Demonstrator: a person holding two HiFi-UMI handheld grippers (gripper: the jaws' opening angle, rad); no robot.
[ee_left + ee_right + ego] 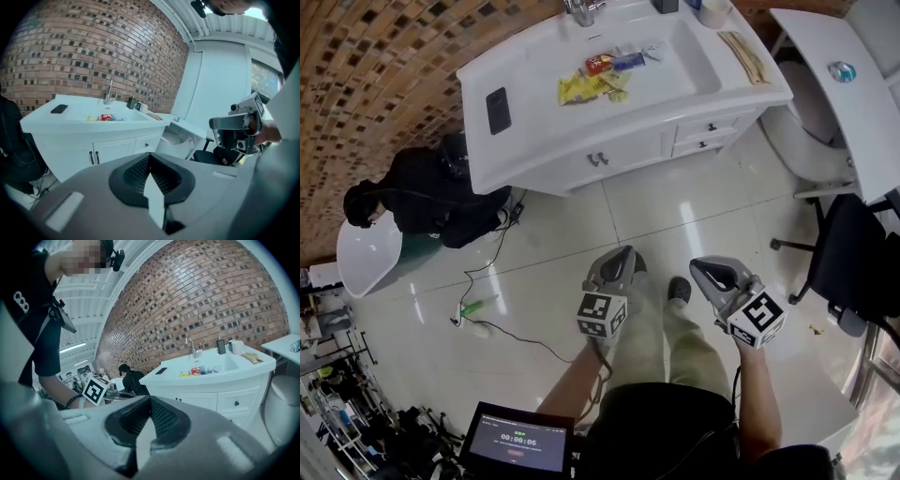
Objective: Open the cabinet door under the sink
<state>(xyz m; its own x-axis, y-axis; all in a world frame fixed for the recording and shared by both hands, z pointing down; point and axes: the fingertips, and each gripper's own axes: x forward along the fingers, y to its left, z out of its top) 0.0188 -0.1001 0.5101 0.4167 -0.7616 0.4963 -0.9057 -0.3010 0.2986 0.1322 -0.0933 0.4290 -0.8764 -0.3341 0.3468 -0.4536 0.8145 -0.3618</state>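
Observation:
The white sink cabinet (581, 141) stands ahead across the tiled floor. Its door under the basin carries two dark handles (598, 159) and sits flush, closed. In the left gripper view the same door (110, 152) shows handles (93, 157) at its left edge. The right gripper view shows the door (199, 401) beside two small drawers (236, 404). My left gripper (622, 256) and right gripper (701, 266) hover side by side over the floor, well short of the cabinet. Both are shut and hold nothing. The jaws meet in the left gripper view (150, 157) and the right gripper view (151, 401).
A person in black (422, 192) crouches left of the cabinet by a white basin (366, 258). A cable (492, 319) trails on the floor. A black office chair (853, 253) and a white table (844, 84) stand at the right. A phone (498, 110) and packets (595, 82) lie on the sink top.

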